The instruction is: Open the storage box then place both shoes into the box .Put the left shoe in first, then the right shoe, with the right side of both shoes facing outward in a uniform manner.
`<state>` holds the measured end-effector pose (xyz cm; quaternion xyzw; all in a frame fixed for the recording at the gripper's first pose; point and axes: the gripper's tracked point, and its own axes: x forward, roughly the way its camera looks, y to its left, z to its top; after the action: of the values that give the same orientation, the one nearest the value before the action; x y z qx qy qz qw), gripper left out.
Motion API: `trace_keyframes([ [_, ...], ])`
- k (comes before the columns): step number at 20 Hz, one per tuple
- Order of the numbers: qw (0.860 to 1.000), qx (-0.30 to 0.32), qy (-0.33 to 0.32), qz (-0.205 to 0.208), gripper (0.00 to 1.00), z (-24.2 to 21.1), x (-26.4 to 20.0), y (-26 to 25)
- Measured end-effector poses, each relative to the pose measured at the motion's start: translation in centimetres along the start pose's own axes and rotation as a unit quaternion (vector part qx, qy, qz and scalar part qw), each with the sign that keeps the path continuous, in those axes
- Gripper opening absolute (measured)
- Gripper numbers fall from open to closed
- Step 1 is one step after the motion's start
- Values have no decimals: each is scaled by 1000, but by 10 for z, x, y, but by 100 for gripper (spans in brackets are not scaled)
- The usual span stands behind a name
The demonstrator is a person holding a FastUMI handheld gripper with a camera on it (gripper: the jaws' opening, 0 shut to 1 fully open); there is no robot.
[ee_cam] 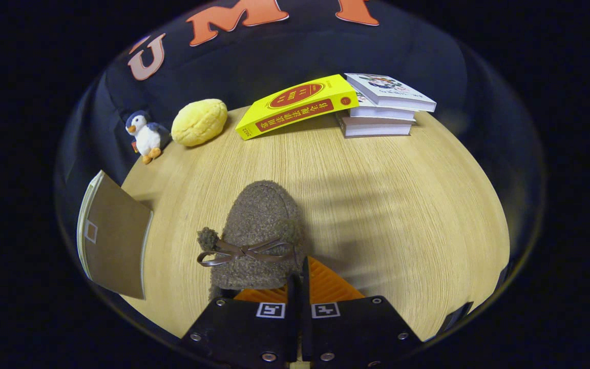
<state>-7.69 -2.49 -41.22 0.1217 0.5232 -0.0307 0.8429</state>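
**Fuzzy shoe pinched at its near edge**

The hand-held gripper (pixel 297 279) has its fingers drawn almost together, a thin strip of the shoe's near rim pinched between them; the one brown fuzzy shoe (pixel 258 230) lies on the tabletop (pixel 402 205) just ahead of the fingers, toe pointing far, a brown bow (pixel 244 252) across its top and a small pompom (pixel 208 239) at its left side; at the near left edge of the tabletop stands a brown panel (pixel 113 241) with pale edges, leaning upright; whether it belongs to a box I cannot tell; at the far left sit one penguin plush (pixel 144 133) and, just right of it, one yellow plush (pixel 199 122); at the far side one yellow book (pixel 297 105) leans with its right end on a stack of three pale books (pixel 382 110).
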Motion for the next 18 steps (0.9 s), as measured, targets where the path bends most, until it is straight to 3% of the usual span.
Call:
trace_keyframes([
  [11, 999, -13, -33, 10, 4, 47, -69, 102],
  [18, 999, -32, -18, 32, 4, 62, -98, 186],
])
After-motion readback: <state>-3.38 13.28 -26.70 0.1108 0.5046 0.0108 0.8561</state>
